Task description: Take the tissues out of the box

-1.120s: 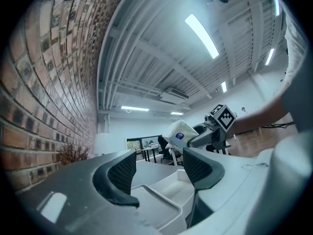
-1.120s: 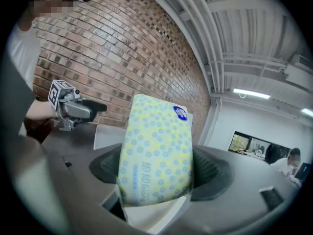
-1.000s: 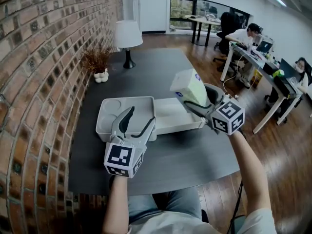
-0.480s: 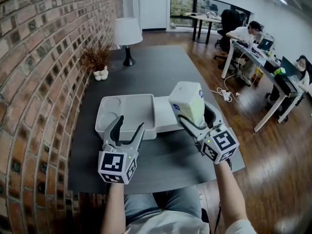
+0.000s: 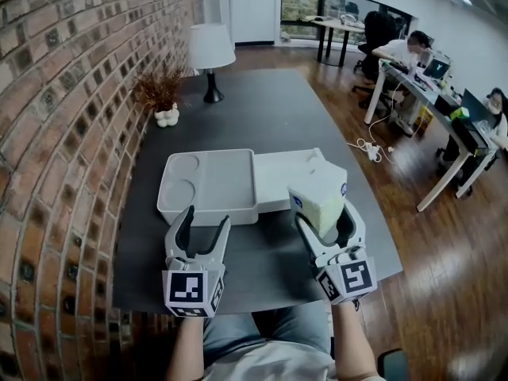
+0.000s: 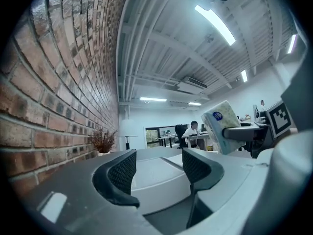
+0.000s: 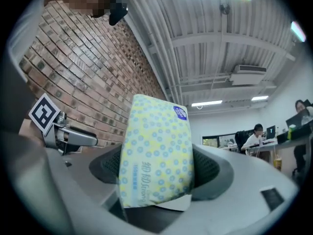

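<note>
My right gripper [image 5: 321, 221] is shut on a soft pack of tissues [image 5: 318, 196], pale yellow with blue dots and a blue sticker; it is held above the dark table [image 5: 262, 109] near its front right. In the right gripper view the tissue pack [image 7: 156, 153] fills the gap between both pads. The white box [image 5: 208, 187], a shallow tray with an open lid part [image 5: 286, 179] beside it, lies on the table ahead of me. My left gripper [image 5: 202, 227] hovers open in front of the box with nothing between its fingers [image 6: 123, 168].
A brick wall [image 5: 55, 133] runs along the left. At the table's far end stand a white lamp [image 5: 211, 55] and a dried plant [image 5: 161, 94] with small white ornaments. People sit at desks [image 5: 421, 78] to the right, beyond a wooden floor.
My right gripper has carried the tissue pack back toward me and lower, from above the box to the table's front right. The left gripper has drawn back slightly.
</note>
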A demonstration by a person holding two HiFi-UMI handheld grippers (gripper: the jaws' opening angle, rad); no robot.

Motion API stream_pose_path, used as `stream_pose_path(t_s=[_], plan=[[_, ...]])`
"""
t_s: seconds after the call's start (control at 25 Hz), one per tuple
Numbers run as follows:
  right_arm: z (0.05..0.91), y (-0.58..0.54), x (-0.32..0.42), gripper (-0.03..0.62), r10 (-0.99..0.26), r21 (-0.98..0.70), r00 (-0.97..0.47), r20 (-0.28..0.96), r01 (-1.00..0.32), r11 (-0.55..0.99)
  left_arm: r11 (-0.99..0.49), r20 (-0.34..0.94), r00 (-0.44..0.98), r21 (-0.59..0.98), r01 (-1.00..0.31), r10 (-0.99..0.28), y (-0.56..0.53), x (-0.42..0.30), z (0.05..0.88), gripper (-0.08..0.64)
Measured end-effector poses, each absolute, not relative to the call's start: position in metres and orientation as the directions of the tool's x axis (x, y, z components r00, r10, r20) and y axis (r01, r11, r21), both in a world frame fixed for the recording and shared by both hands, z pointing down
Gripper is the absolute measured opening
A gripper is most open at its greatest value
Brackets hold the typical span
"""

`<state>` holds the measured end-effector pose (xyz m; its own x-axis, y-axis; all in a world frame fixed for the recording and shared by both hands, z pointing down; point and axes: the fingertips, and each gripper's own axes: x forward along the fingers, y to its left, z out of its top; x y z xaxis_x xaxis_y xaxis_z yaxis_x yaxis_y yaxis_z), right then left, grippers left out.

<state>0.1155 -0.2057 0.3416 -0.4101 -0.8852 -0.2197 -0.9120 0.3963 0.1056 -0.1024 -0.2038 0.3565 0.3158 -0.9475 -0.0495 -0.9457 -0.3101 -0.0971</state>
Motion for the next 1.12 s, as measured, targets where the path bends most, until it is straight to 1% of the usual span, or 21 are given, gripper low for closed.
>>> stream_pose_path(t_s=[0.12, 0.28, 1.12], plan=[[0.341, -0.202, 0.118, 0.396, -0.893, 0.100, -0.373, -0.250, -0.928, 0.359, -0.303, -0.046, 0.307, -0.083, -0.949, -0.951, -0.203, -0.103, 0.363, 0.282], [0.344, -0.197, 0.117, 0.396, -0.906, 0.104, -0.354, -0.230, -0.935, 0.339, -0.269, -0.072, 0.279, -0.118, -0.956, -0.958, -0.198, -0.106, 0.359, 0.282], [0.341, -0.186, 0.112, 0.396, -0.905, 0.124, -0.350, -0.241, -0.936, 0.329, -0.267, -0.072, 0.274, -0.098, -0.959, -0.959, -0.193, -0.107, 0.362, 0.282]])
